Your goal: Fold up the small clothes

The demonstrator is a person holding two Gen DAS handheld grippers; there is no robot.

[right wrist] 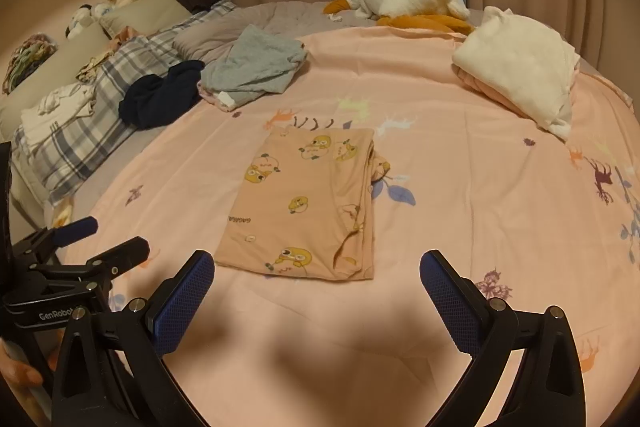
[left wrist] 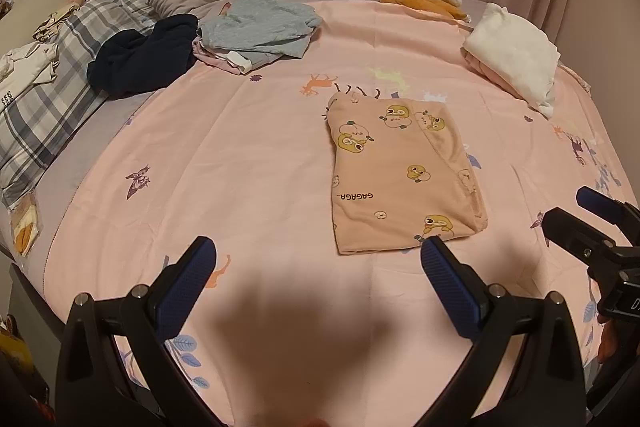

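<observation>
Nearest, the left gripper (left wrist: 318,259) hangs above the pink printed bedsheet (left wrist: 240,155) with its blue-padded fingers spread wide and nothing between them. The right gripper (right wrist: 316,273) is the same: jaws wide apart, empty, hovering over the near edge of the bed.

Just beyond both, near the middle of the sheet, lies the peach cotton garment with yellow cartoon-duck print (right wrist: 308,203). It is folded into a flat, roughly rectangular packet, its edges fairly square, with a few layers showing along its right side. Neither gripper touches it. This piece looks finished, or needs at most one more fold to make it smaller.

Farther back on the left sits what seems to be the work left: a crumpled dark navy garment (left wrist: 144,55) and, touching it on its right, a loosely heaped light grey garment (left wrist: 260,23) lying over something pink and white. At the far right rests a cream and pink stack of folded fabric (left wrist: 516,55), which appears to be the finished pile. If so, the duck-print piece should go there next, then the navy one can be pulled forward.
</observation>
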